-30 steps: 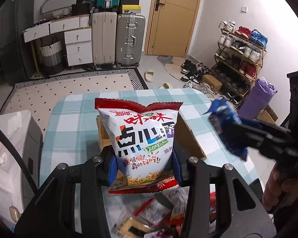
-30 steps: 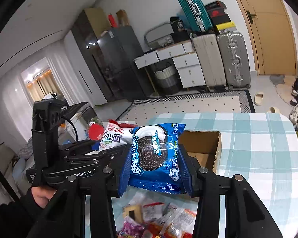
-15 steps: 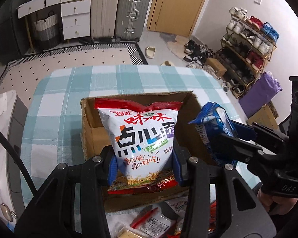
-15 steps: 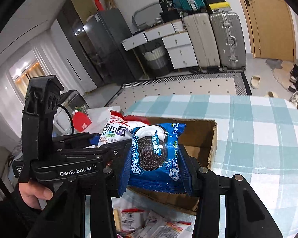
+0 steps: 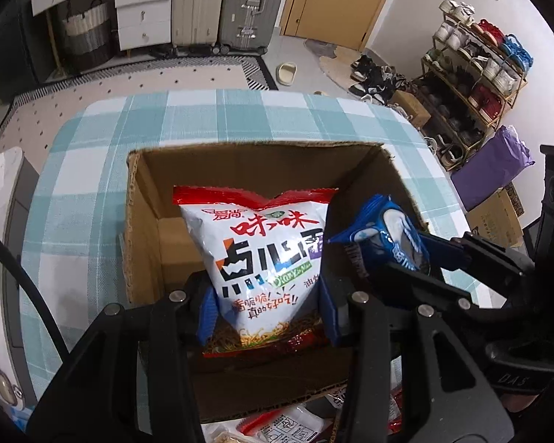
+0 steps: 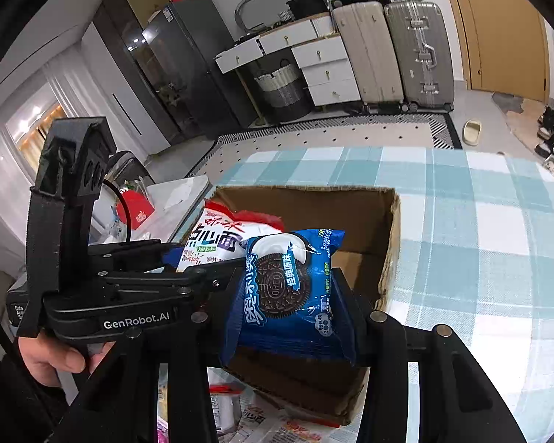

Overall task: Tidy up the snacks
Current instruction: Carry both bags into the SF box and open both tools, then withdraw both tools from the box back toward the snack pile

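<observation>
Both packs are puffy, crinkly and light — pinch low at the sides, not hard, or the contents get crushed. Left tongs (image 5: pixel 267 315) grip the noodle snack bag (image 5: pixel 266 254), right tongs (image 6: pixel 288 317) grip the Oreo pack (image 6: pixel 290 288), both over the open cardboard box (image 5: pixel 144 221) on the bench (image 5: pixel 92 155) — its visible floor looks bare.

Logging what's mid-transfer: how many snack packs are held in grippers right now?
2. The white-and-red noodle snack bag is clamped in the left gripper, the blue Oreo pack in the right gripper, both over the cardboard box.
</observation>
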Demonstrator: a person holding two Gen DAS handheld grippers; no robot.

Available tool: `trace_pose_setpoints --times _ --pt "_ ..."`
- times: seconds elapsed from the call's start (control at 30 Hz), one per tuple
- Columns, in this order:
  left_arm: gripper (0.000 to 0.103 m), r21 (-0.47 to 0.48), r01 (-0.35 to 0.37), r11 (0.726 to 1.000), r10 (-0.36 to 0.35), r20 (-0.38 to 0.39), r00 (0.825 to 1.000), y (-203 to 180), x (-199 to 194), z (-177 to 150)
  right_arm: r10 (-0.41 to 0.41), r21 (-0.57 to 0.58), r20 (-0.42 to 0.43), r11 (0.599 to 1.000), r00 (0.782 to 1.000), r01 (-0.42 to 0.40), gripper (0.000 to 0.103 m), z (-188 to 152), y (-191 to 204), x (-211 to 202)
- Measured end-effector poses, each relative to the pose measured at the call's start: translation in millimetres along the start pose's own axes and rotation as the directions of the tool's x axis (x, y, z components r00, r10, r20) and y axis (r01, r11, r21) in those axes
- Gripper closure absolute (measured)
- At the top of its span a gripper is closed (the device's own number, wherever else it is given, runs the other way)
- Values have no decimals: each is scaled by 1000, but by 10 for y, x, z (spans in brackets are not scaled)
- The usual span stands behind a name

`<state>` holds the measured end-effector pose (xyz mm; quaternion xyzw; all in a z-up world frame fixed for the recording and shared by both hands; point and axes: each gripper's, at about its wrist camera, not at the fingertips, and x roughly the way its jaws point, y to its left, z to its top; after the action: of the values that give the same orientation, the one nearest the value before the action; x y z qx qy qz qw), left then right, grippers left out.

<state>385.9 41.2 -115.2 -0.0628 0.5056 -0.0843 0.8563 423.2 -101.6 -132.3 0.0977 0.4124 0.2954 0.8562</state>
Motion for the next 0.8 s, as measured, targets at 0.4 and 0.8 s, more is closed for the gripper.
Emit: trace_pose_setpoints --times 0.4,0.8 --pt "36 -45 -71 996 71 -5 997 81 -66 -41 -7 -1 45 1000 999 7 48 -49 52 -145" --pt "28 -30 -103 994 107 144 984 -137 -852 -382 -19 -82 190 996 982 36 24 -241 413 -888"
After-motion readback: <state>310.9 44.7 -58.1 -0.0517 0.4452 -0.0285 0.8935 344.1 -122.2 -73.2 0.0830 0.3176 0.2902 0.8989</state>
